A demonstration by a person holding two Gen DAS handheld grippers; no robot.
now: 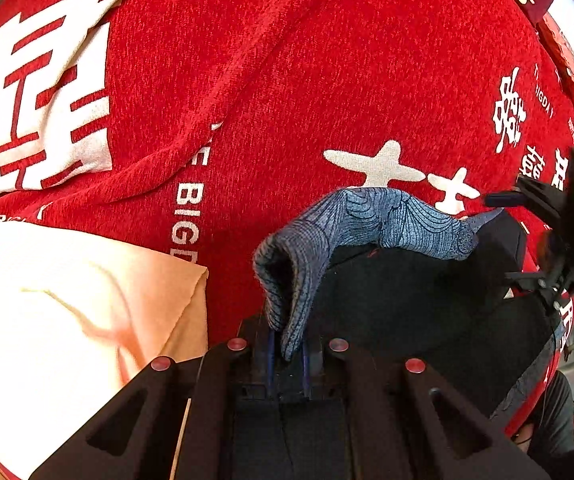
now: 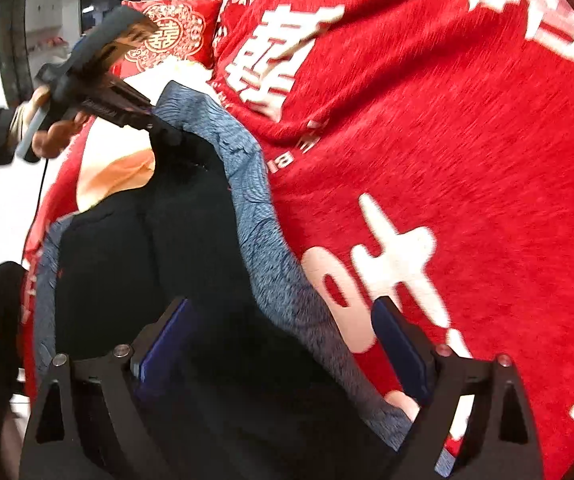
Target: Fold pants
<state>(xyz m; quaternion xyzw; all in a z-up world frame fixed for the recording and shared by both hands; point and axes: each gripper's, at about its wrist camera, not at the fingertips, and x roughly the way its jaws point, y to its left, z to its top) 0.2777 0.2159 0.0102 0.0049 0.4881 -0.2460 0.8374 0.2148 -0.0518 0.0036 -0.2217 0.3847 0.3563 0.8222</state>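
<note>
The pants [image 1: 407, 288] are black with a blue-grey patterned waistband [image 1: 371, 216], lying on a red bedspread [image 1: 287, 80]. My left gripper [image 1: 289, 354] is shut on the waistband's corner and lifts it. In the right wrist view the pants [image 2: 159, 248] run from my left gripper [image 2: 159, 128] at the upper left down to my right gripper [image 2: 283, 340]. My right gripper is open, its blue pads [image 2: 399, 348] on either side of the waistband [image 2: 287, 296] and black cloth. In the left wrist view the right gripper [image 1: 499, 200] shows at the right edge, its fingers blurred.
A peach-and-white cloth [image 1: 67, 312] lies on the bedspread left of the pants. A red patterned pillow [image 2: 167, 36] sits at the head of the bed. The red bedspread with white characters [image 2: 447, 160] spreads out to the right.
</note>
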